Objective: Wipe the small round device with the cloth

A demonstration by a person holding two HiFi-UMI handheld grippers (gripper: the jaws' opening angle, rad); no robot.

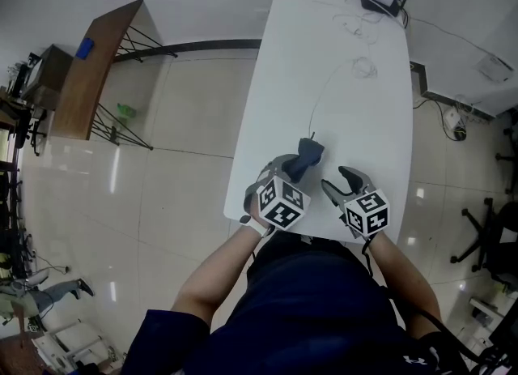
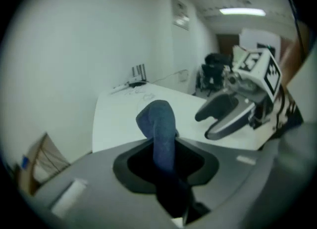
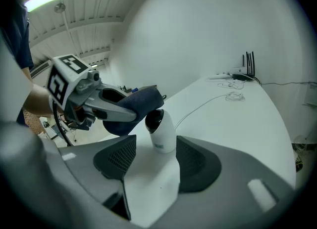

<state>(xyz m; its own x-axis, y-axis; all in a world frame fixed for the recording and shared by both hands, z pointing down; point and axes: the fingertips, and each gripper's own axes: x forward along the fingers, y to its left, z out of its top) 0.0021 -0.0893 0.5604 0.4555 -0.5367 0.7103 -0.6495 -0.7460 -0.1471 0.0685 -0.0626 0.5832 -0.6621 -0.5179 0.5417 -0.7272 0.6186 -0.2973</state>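
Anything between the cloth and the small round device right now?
Nothing visible. The cloth, held in the left gripper, is right at the top of the small round device. The right gripper has its fingers open on either side of the base, below the cloth and not pressing on the device.
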